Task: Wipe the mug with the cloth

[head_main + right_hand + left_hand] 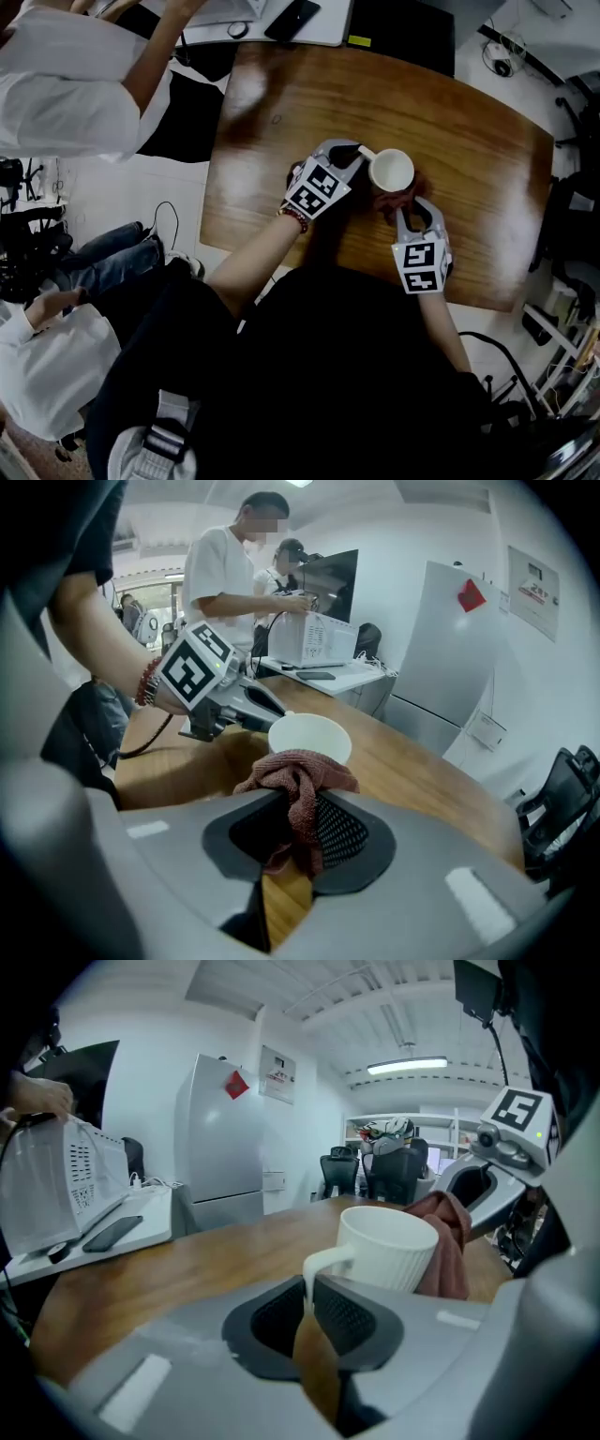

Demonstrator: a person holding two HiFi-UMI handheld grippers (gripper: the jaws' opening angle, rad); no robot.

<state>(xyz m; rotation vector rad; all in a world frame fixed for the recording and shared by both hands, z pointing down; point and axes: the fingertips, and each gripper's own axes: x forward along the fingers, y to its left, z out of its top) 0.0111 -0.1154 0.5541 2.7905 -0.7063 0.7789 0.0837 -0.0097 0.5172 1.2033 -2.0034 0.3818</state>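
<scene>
Left gripper (309,1305): pinching the mug (391,172) by its handle
Right gripper (298,846): clamping the cloth (300,775), pressing it against the mug's side

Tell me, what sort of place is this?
Most likely an office or lab workroom: a long wooden table, black office chairs at the far end, and a strip light on the white ceiling.

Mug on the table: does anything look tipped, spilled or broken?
Nothing stands out. The white mug stands upright and whole on the wooden table, with no spill. The left gripper holds its handle; the right gripper holds the reddish cloth beside it.
</scene>
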